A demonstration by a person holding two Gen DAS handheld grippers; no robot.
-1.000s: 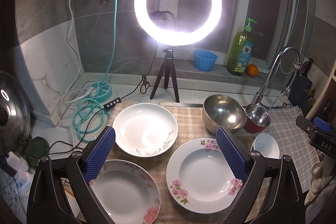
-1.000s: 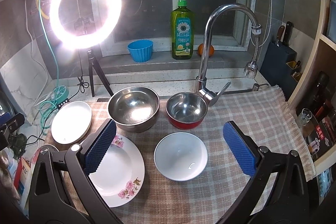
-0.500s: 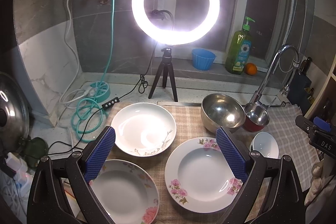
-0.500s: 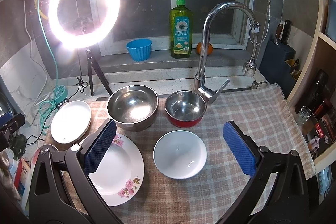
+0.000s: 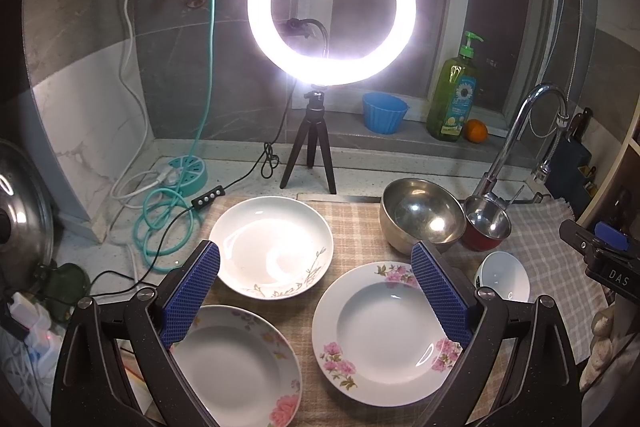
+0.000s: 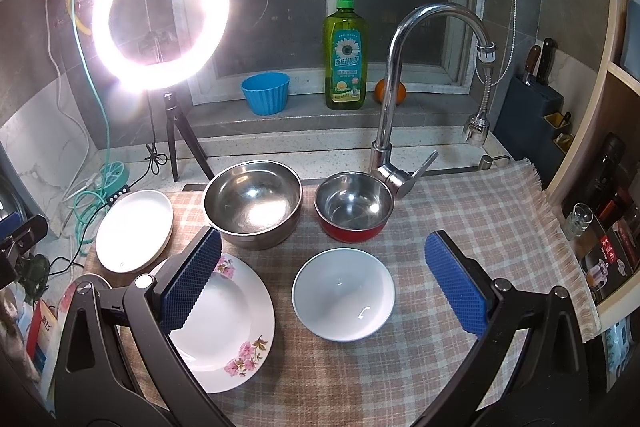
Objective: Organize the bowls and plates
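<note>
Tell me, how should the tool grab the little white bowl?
Grip the white bowl by its rim, coming down from above with one pad inside and one outside. It sits upright and open on the checked cloth, its rim thin and its sides round and slippery. The right tool is open right over it, probably easiest.

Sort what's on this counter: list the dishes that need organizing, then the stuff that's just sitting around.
To organize: pink-flower plate, plate with the leaf sprig, third floral plate, large steel bowl, red-sided steel bowl, white bowl.

Just lying about: ring light, dish soap bottle, blue cup, orange, faucet, knife block.
</note>
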